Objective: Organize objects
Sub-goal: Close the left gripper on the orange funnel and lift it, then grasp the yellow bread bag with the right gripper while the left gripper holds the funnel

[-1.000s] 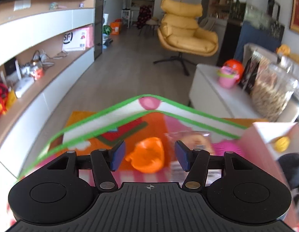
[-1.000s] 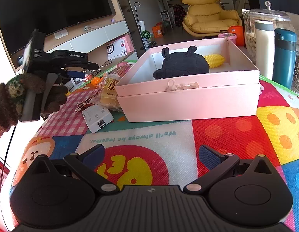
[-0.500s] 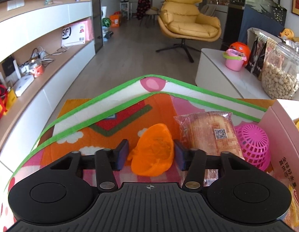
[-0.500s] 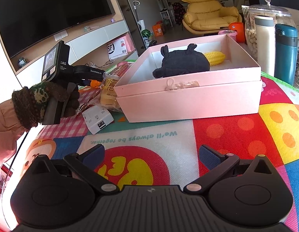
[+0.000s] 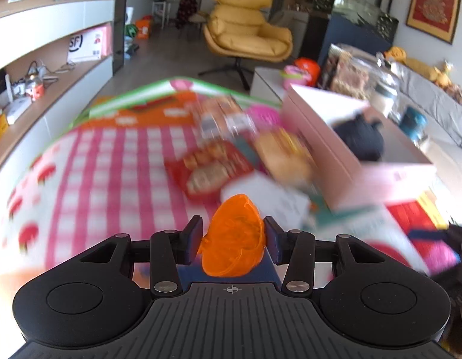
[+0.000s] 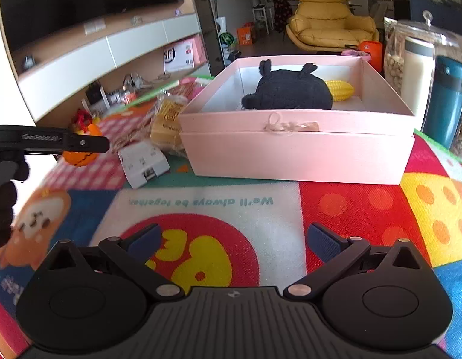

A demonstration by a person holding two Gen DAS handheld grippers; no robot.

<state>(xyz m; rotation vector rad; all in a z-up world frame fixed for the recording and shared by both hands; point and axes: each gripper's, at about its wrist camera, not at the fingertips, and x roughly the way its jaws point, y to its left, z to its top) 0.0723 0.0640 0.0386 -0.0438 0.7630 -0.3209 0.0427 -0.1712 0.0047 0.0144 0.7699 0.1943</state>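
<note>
My left gripper (image 5: 232, 239) is shut on an orange plastic shell (image 5: 233, 239) and holds it above the play mat. It also shows in the right wrist view (image 6: 79, 152), left of the pink box (image 6: 296, 155). The open pink box holds a black plush toy (image 6: 287, 89) and a yellow toy corn (image 6: 340, 89). My right gripper (image 6: 232, 242) is open and empty, low over the mat in front of the box.
A white power adapter (image 6: 142, 161) and snack bags (image 6: 166, 119) lie left of the box. A teal flask (image 6: 447, 101), a white bottle (image 6: 416, 71) and a glass jar (image 6: 395, 53) stand right of it. The left wrist view is motion-blurred.
My left gripper closed on the orange shell, lifted it off the mat and swung right toward the pink box. My right gripper stayed still and open.
</note>
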